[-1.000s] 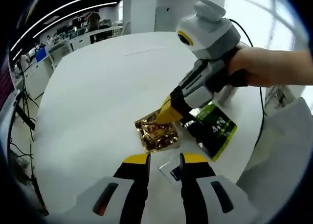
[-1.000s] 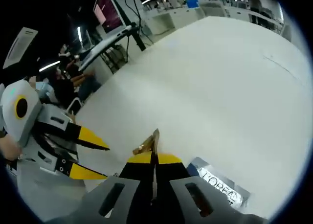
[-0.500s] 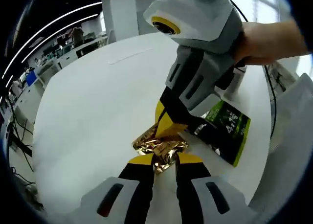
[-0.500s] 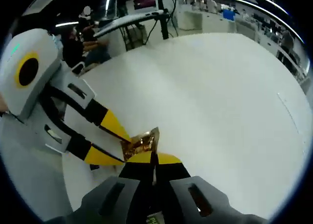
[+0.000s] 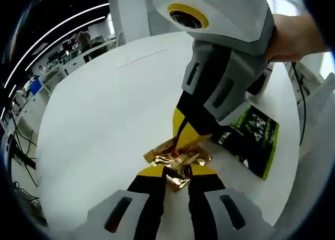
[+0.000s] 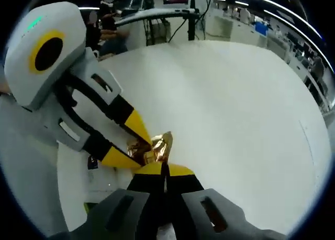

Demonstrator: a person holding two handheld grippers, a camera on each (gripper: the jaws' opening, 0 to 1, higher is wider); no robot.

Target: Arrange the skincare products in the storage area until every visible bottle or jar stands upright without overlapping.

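A crumpled gold foil sachet [image 5: 175, 159] hangs just above the white round table [image 5: 94, 109]. My right gripper [image 5: 184, 138] comes down from the upper right, shut on the sachet's upper edge. My left gripper [image 5: 175, 172] is open, and the sachet's lower end lies between its yellow tips. In the right gripper view the gold sachet [image 6: 159, 147] sticks up from my shut right gripper [image 6: 164, 169]. There the left gripper [image 6: 137, 147] reaches in from the left, its two fingers straddling the sachet's edge.
A black and green sachet [image 5: 254, 140] lies flat on the table to the right, near the edge. A hand [image 5: 298, 35] holds the right gripper. Wide bare tabletop [image 6: 235, 119] stretches beyond. Office desks and monitors stand past the table.
The two grippers have closed in on each other. The gold sachet, held by the right gripper, now sits between the left gripper's open jaws instead of ahead of them.
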